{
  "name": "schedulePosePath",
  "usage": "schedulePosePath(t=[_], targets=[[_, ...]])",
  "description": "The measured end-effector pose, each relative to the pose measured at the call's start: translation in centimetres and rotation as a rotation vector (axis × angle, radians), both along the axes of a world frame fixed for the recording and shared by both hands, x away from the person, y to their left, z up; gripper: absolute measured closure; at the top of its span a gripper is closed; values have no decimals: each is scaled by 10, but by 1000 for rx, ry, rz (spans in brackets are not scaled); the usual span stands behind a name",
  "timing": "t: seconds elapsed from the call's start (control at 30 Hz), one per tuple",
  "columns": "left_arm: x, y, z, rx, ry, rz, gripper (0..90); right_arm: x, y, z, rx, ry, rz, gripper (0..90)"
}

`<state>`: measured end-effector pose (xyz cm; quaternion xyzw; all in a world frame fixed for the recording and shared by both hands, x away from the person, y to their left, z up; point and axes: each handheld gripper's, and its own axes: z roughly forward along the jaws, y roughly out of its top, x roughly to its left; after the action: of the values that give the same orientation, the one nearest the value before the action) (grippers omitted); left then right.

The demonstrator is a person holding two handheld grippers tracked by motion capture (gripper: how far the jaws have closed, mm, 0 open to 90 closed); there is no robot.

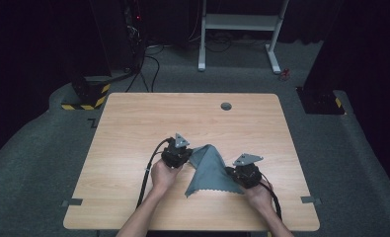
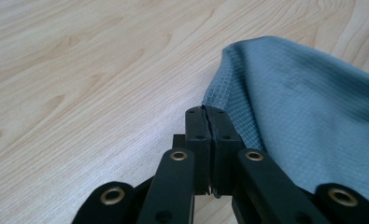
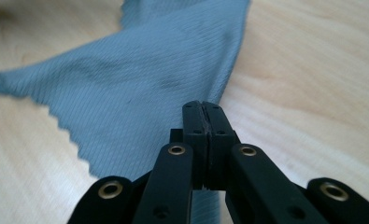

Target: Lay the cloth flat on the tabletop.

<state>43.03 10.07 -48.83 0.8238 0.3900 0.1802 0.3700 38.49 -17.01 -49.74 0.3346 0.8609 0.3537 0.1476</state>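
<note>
On a wooden table [image 1: 133, 128], the left gripper [image 2: 209, 116] and right gripper [image 3: 203, 109] each pinch an edge of a grey cloth [image 1: 208, 170] lying between them near the front edge, so both should lift evenly, keeping it taut.

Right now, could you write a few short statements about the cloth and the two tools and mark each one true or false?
1. The left tool is shut on an edge of the grey cloth. True.
2. The right tool stands wide open above the cloth. False: its jaws are pressed together on the cloth.
3. The cloth lies flat and smooth on the wooden table. False: it is lifted into a peak between the tools.
4. One edge of the cloth is cut in a zigzag. True.
5. The cloth is bright red. False: it is grey-blue.
</note>
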Motion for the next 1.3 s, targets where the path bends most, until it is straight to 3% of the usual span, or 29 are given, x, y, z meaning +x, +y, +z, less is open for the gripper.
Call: schedulePosePath(t=[0.17,0.43,0.5,0.53,0.67,0.8,0.9,0.97,1.03,1.07,1.1,1.17,1.3], targets=[[3,3,-10,37,30,4,876,-7,0,-8,-21,18,24,893],[0,23,-4,23,15,37,880,-12,-4,-9,-29,24,42,892],[-2,25,-4,14,19,46,840,-12,-4,-9,-28,35,44,887],[-4,26,-4,7,24,45,768,-11,-4,-9,-21,32,46,852],[-12,26,-6,1,16,52,688,-10,-4,-6,1,19,30,790],[-19,22,-11,53,4,51,652,-6,-4,1,30,4,9,758],[-15,22,-17,94,8,77,646,1,-2,5,45,-1,-2,743],[-12,23,-20,103,8,93,655,4,0,6,47,-4,-7,743],[-9,24,-23,99,17,93,743,6,4,6,43,-5,-7,744],[-8,24,-24,94,27,88,743,6,4,6,43,-5,-7,744],[-6,23,-25,86,45,70,827,9,6,5,38,-3,-3,744],[-5,23,-25,86,50,62,890,11,7,4,36,8,-7,744],[-5,22,-23,83,64,39,900,19,11,-3,18,49,-20,761]])
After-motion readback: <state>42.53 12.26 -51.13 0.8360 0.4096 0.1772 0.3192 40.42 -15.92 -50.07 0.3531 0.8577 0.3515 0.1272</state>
